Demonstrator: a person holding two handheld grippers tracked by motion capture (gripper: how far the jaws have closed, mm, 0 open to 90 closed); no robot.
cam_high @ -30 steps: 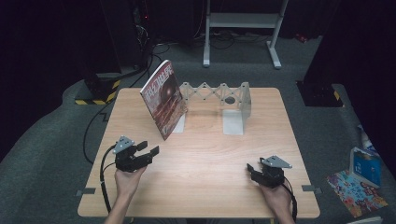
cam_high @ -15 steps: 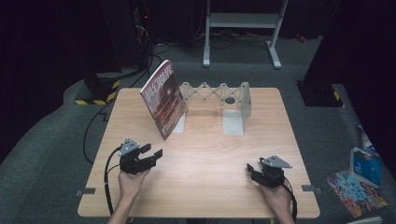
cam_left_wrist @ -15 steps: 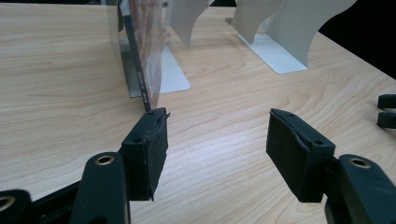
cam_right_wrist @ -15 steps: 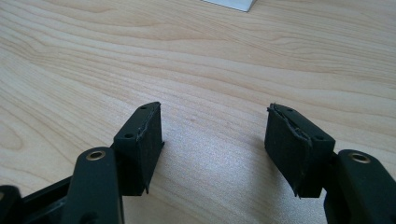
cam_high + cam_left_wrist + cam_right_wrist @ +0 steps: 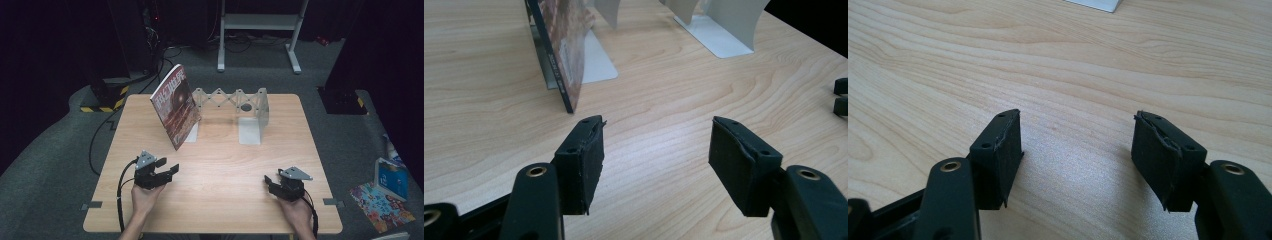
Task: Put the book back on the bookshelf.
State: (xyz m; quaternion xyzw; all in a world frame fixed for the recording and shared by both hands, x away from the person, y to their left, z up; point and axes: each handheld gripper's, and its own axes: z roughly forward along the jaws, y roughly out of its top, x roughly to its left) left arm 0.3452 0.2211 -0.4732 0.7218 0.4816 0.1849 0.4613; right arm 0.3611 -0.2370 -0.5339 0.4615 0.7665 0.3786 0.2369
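Observation:
A magazine with a reddish-brown cover [image 5: 175, 105] leans tilted against the left end of a white expanding metal book rack [image 5: 235, 102] at the back of the wooden table [image 5: 215, 165]. My left gripper [image 5: 170, 170] rests low at the front left, open, with nothing between its jaws. In the left gripper view the gripper [image 5: 656, 145] points at the magazine's lower corner [image 5: 566, 70], a short way off. My right gripper [image 5: 268, 184] sits at the front right, open and empty. The right gripper view has its jaws [image 5: 1078, 140] over bare wood.
The rack's white base plates [image 5: 249, 131] lie flat on the table behind the grippers. On the floor to the right lie a blue box [image 5: 391, 175] and a colourful booklet [image 5: 382, 205]. A metal stand [image 5: 257, 25] and cables are beyond the table.
My left gripper has slid slightly toward the table's front edge. The right gripper, magazine and rack have stayed put.

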